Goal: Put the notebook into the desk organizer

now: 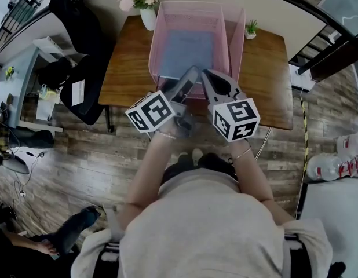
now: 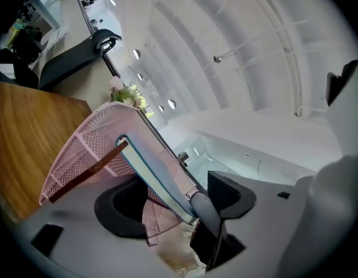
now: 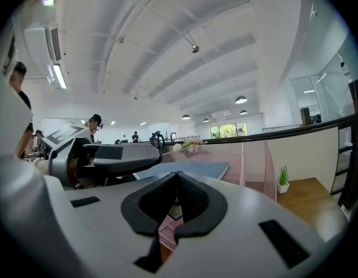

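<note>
A pink mesh desk organizer stands on the wooden table. A blue notebook leans inside it. My left gripper reaches over the organizer's near wall. In the left gripper view my left gripper is open, and the notebook's edge runs between its jaws, close to the right-hand finger. The organizer curves round behind the notebook. My right gripper hovers beside the left one; my right gripper is shut with nothing seen between its pads. The notebook and organizer lie just beyond it.
A white vase of flowers stands at the table's back left. A small potted plant sits at the organizer's right, and the plant also shows in the right gripper view. A black office chair is left of the table. Water bottles lie on the floor at the right.
</note>
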Available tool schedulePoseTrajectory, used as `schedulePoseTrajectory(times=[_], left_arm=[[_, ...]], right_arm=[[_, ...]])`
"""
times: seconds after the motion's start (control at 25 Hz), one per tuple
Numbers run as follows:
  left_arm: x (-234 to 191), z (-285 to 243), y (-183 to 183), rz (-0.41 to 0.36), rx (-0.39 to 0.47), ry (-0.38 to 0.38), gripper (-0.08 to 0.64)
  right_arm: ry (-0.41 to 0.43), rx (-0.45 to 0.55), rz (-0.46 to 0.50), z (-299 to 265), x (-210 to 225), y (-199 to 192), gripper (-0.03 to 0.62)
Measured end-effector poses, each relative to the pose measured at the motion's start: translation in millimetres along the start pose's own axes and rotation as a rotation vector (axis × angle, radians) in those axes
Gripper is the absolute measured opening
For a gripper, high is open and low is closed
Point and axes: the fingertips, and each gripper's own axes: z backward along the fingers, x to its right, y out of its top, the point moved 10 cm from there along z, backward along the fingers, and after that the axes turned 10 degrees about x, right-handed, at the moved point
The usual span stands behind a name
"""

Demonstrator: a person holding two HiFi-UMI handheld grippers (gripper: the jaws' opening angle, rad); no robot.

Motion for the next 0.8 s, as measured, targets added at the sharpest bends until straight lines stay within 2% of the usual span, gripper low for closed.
schedulePoseTrajectory(times=[0.44,0.8], left_arm=[[-5.5,8.4,-6.6,0.025,-0.039,-0.041,0.317],[-11.4,12.8,-11.7,0.026,-0.034,-0.032,0.298]], right_arm=[[-0.017,-0.016,-0.008,2.1,2.2,-6.0,0.012],[-0.008,-0.026,-0.001,2.2,1.8,-7.1,0.012]])
